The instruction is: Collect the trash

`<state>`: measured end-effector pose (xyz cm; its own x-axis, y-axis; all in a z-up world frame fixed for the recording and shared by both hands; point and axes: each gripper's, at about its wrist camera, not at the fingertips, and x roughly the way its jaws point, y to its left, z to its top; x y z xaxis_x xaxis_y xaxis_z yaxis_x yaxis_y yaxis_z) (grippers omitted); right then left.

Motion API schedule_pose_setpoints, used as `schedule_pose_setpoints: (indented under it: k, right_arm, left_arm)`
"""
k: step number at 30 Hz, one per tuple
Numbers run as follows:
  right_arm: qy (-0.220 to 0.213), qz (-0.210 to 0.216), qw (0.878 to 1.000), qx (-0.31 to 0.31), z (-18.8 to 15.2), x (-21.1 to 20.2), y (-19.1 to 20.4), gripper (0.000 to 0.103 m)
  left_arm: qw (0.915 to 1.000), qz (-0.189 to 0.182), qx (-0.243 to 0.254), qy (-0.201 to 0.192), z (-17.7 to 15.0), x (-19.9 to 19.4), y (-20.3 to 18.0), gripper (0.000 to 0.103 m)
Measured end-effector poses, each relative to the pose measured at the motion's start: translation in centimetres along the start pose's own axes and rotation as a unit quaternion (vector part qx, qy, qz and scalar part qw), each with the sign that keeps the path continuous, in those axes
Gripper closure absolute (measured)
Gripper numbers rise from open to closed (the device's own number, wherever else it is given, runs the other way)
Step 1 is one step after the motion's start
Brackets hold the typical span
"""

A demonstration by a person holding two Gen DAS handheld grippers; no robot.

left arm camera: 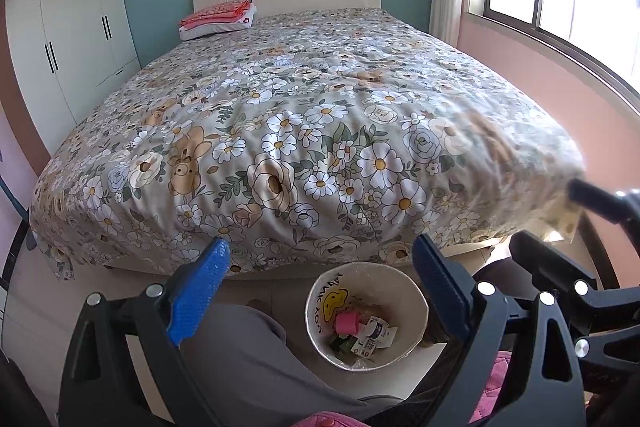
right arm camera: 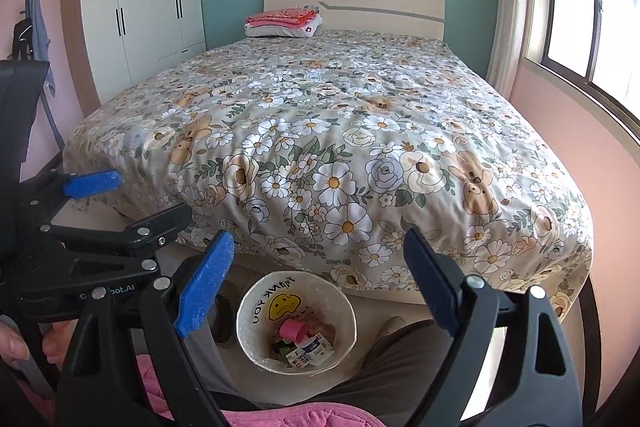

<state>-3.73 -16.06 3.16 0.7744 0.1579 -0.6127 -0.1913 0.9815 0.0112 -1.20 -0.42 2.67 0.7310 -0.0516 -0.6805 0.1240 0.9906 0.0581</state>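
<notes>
While both my tools, left tool (left arm camera: 320,259) and right tool (right arm camera: 318,251), hang released and empty above the bin (right arm camera: 248,331), the trash (right arm camera: 304,343) lies inside it, the bed (right arm camera: 340,147) just beyond the bin.

1. The waste bin (right arm camera: 256,311) carries "THANK YOU" in black letters on its inner wall, upside down, arched round a yellow smiley face (right arm camera: 283,305).
2. In the left wrist view the same wording on the waste bin (left arm camera: 316,315) shows only in part, also upside down.
3. The left gripper (right arm camera: 150,201), seen from the right wrist camera, bears white lettering on its black body, partly hidden: "G…bot.AI".
4. The white packets (right arm camera: 316,347) in the bin have print too small to read.
</notes>
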Motion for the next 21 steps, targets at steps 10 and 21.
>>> schedule_pose_setpoints:
  k: [10,21]
  right_arm:
    - [0.001,0.001,1.000,0.000,-0.03,0.01,-0.07,0.018]
    - [0.003,0.002,1.000,0.002,-0.20,0.12,-0.32,0.018]
  left_arm:
    - [1.0000,0.001,0.001,0.000,0.01,-0.01,-0.09,0.009]
    - [1.0000,0.002,0.002,0.001,-0.07,0.06,-0.08,0.009]
